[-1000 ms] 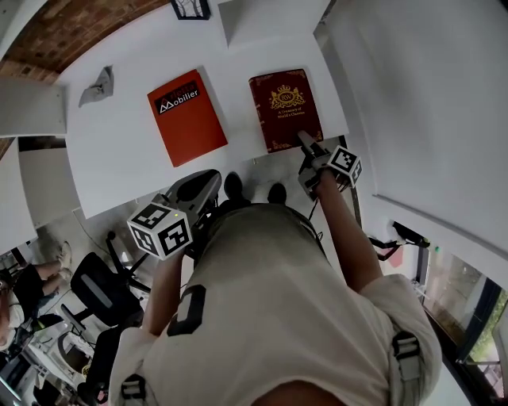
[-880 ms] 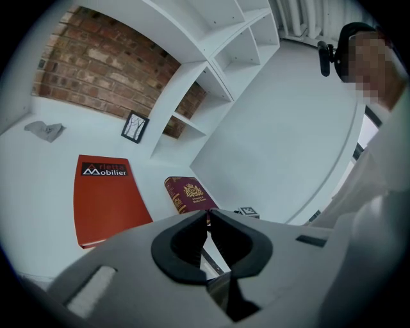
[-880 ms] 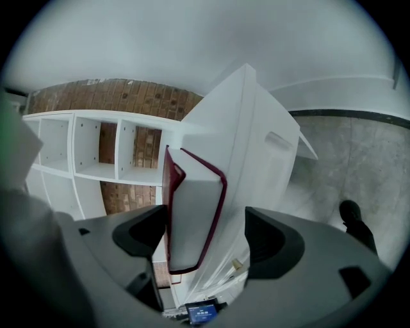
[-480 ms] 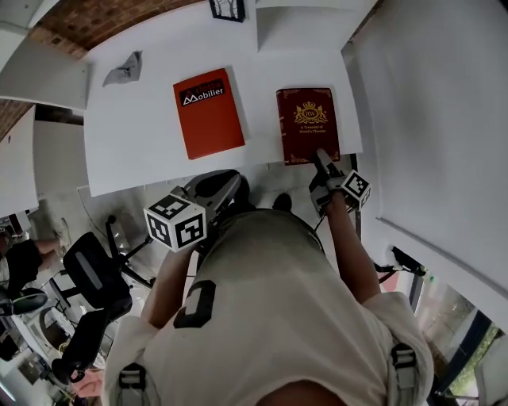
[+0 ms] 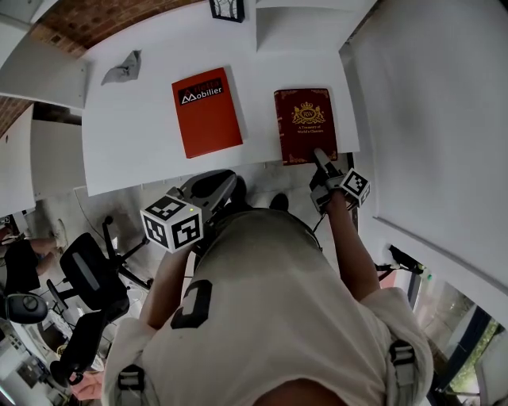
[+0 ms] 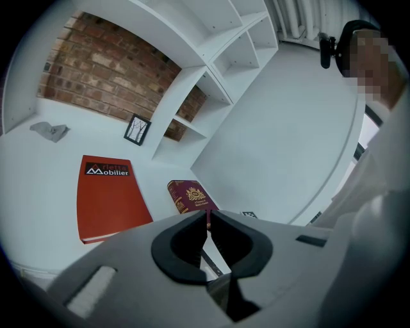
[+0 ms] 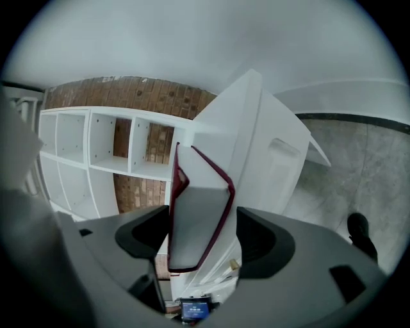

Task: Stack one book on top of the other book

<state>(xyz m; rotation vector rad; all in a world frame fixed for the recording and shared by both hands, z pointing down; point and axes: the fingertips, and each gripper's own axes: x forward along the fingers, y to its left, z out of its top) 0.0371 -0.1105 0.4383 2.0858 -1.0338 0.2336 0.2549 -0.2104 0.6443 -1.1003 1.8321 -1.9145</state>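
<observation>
**Maroon book (image 5: 305, 125) sits between the parted jaws of your right gripper (image 5: 320, 161)**

Both books lie flat on the white table (image 5: 143, 147), side by side and well apart. The maroon book is on your right. Its long axis runs straight away from you, from the near table edge toward the far side. The spine is along its left side, and the gold crest and title read upright from where you stand, so the top of the cover points away from you. Its near short end reaches the table's front edge.

Your right gripper meets that near end and is turned on its side. In the right gripper view, the book's end (image 7: 195, 224) fills most of the space between the jaws. One jaw is against a cover or almost so, and a slim gap shows at the other jaw. The jaws straddle the book but are not clamped on it.

The orange book (image 5: 208, 112) lies to the left. Its long axis also points away from you, leaning slightly. A black title band crosses its far end.

Your left gripper (image 5: 228, 179) hangs low in front of you, below the table's front edge and clear of both books. In the left gripper view, its jaws are closed to a thin slit and hold nothing.

A crumpled grey cloth (image 5: 123, 69) lies at the far left of the table. A small black picture frame (image 5: 228, 9) stands at the far edge.
</observation>
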